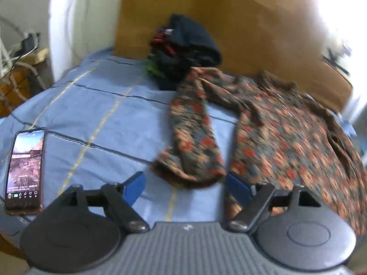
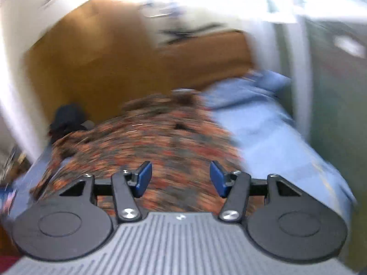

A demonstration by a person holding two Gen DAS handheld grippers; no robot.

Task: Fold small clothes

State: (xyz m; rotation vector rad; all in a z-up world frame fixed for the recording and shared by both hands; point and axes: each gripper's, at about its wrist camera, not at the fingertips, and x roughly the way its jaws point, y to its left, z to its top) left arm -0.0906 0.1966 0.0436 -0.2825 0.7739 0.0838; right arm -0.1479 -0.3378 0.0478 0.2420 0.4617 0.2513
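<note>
A dark garment with a red and orange flower pattern (image 1: 286,133) lies spread on the blue bed sheet (image 1: 103,114), one long sleeve (image 1: 192,137) stretched toward me. My left gripper (image 1: 187,186) is open, its blue pads on either side of the sleeve's cuff and not pressing it. In the blurred right wrist view the same garment (image 2: 160,142) fills the middle. My right gripper (image 2: 181,180) hangs open just over the garment's near part, with nothing pinched between its pads.
A pile of dark folded clothes (image 1: 183,52) sits by the wooden headboard (image 1: 229,23), and shows again as the dark pile (image 2: 68,116) at left. A lit phone (image 1: 25,169) lies on the sheet's left edge. Bare blue sheet (image 2: 263,137) extends right of the garment.
</note>
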